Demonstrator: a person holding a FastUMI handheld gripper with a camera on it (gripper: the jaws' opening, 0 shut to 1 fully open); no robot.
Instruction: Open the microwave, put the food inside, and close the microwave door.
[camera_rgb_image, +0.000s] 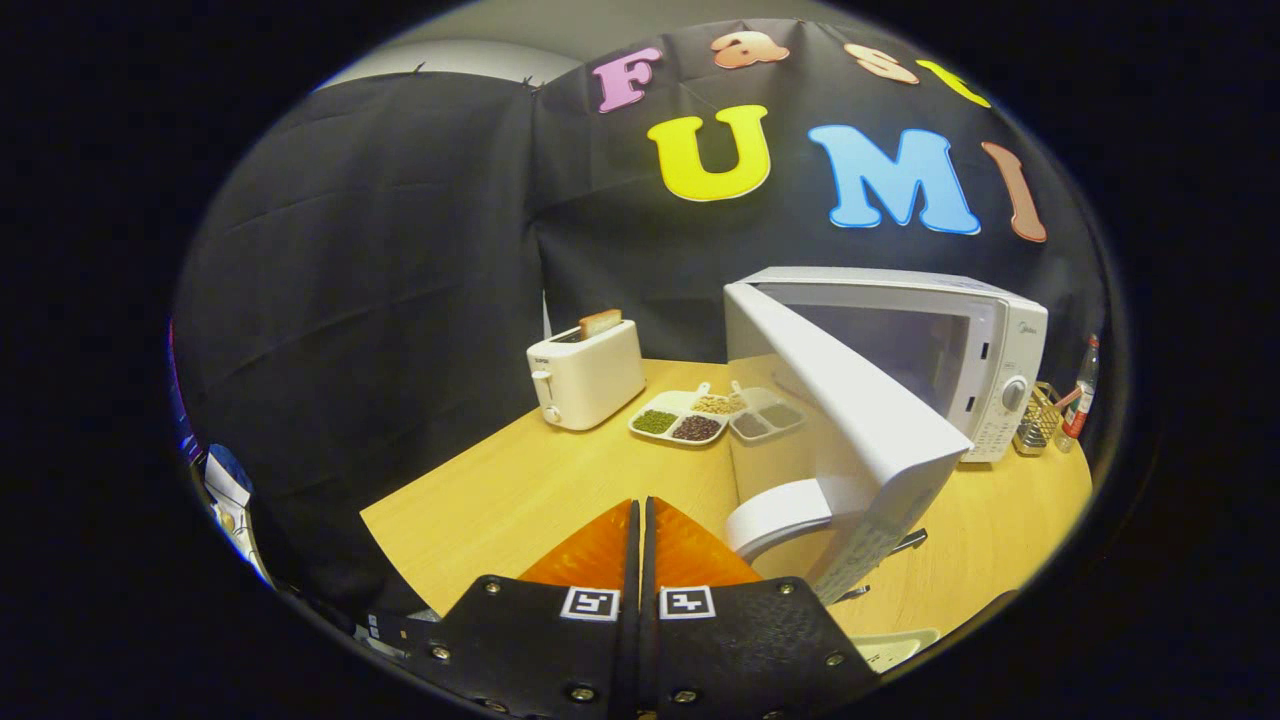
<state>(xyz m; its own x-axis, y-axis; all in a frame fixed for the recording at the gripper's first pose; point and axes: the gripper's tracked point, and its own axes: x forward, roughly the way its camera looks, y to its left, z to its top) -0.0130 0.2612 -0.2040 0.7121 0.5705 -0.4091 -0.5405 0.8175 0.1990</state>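
A wooden table (520, 490) stands in a booth walled with black cloth (380, 260). The gripper (641, 510) hangs over the table's near edge, its fingers pressed together with nothing between them. Just ahead and to the right, the microwave (960, 350) stands with its door (850, 420) swung wide toward the gripper. A white bowl (780, 515) sits at the door's foot, beside the fingers. Beyond the fingers lies a divided tray (680, 420) of beans and grains, touching the door's far side. Left of it stands a toaster (587, 375) with bread in its slot. Past the microwave are a wire basket (1040, 420) and a bottle (1082, 395).
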